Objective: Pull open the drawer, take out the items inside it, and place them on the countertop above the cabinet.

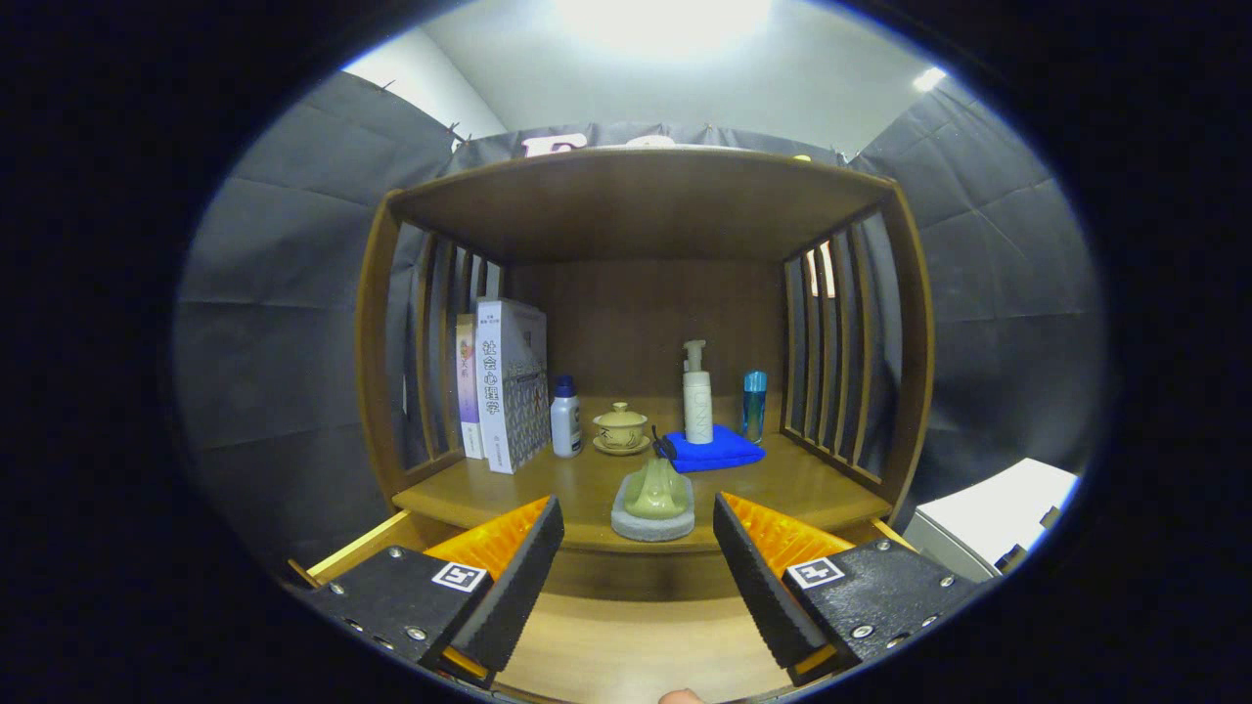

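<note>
Drawer (626, 650) sits pulled out beneath the tool (638, 548), its inside bare wood, front cut off. The tool gapes wide, gripping nothing. A figurine (653, 501) rests at the tabletop's (802, 484) front edge.

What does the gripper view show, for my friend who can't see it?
The gripper has its fingers open above a pulled-out drawer. Beyond them, on the wooden countertop, a green figurine sits on a grey base, with books, bottles and a blue cloth behind.

Blue cloth (714, 450), brown wooden cabinet (636, 200)
</note>
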